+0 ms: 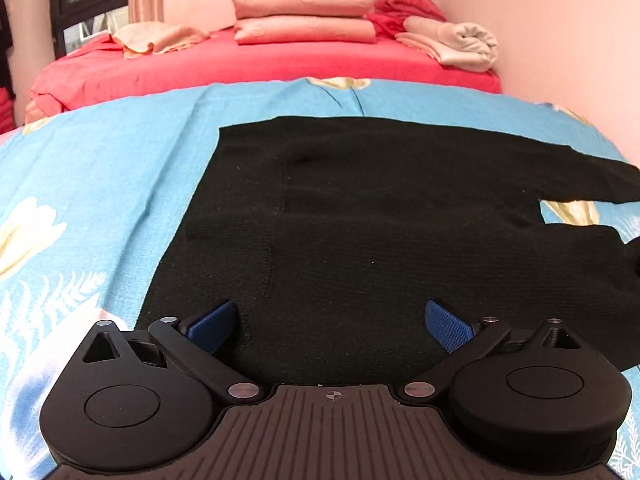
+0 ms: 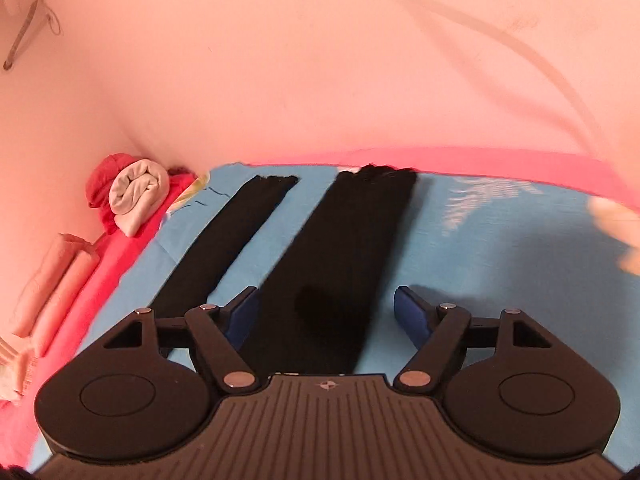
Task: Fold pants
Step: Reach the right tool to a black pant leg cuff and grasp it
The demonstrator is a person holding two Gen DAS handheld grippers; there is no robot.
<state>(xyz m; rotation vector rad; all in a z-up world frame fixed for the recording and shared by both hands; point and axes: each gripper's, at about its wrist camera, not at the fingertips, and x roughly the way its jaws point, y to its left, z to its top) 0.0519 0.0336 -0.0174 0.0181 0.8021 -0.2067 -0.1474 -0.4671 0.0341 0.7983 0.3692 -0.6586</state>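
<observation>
Black knit pants [image 1: 400, 220] lie flat on the blue flowered bedspread [image 1: 100, 184], both legs running side by side away from your right hand toward the pink wall, a strip of blue showing between them. Your right hand-held gripper [image 2: 325, 312] hangs over the nearer leg, lined up with its long axis, jaws spread wide with nothing between the pads. Your left hand-held gripper [image 1: 330, 326] sits over the broad waist end, looking across the pants, also wide apart and empty. I judge each hand is nearest its own end, so a leg-over-leg fold would go sideways across that axis. No containers are in view; only folded bedding [image 1: 304, 16] lies beyond.
</observation>
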